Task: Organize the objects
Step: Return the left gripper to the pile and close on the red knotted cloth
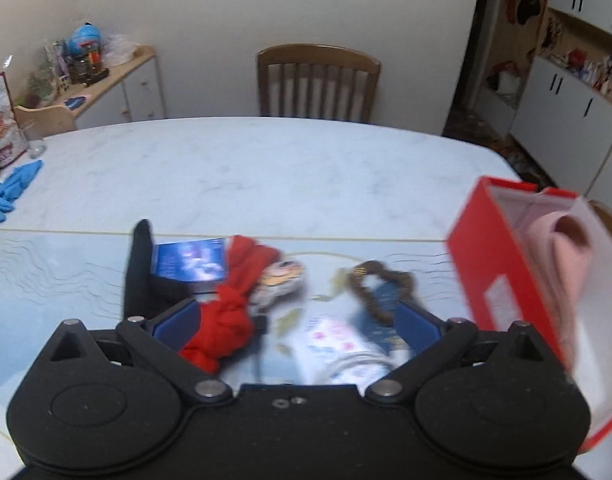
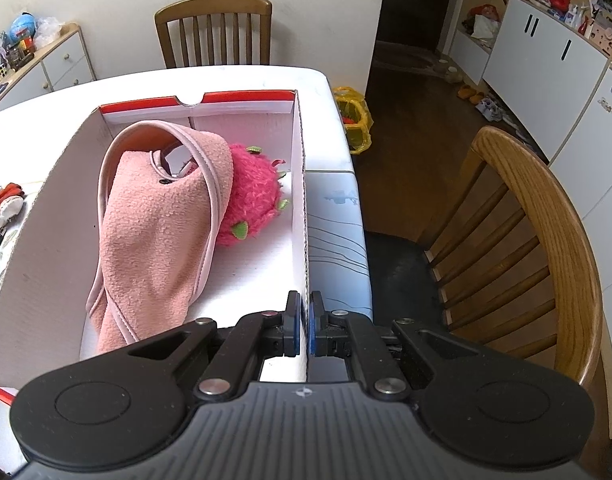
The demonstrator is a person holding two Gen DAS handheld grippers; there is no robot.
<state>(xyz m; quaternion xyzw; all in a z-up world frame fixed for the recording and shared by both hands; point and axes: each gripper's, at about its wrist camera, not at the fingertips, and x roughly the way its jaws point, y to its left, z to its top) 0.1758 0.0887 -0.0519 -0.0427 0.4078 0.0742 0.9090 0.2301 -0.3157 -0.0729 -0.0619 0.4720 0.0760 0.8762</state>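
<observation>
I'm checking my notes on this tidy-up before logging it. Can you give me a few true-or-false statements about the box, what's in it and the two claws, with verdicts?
1. The right claw is shut on the side wall of the red box. True.
2. The box is empty. False: a pink fleece garment and a pink fuzzy plush lie inside.
3. The left claw stands open with nothing pressed between its pads. True.
4. The red cloth is already in the box. False: it lies on the table, by the left claw's left finger.
5. The brown beaded loop hangs on the chair. False: it lies on the table, left of the box.
</observation>
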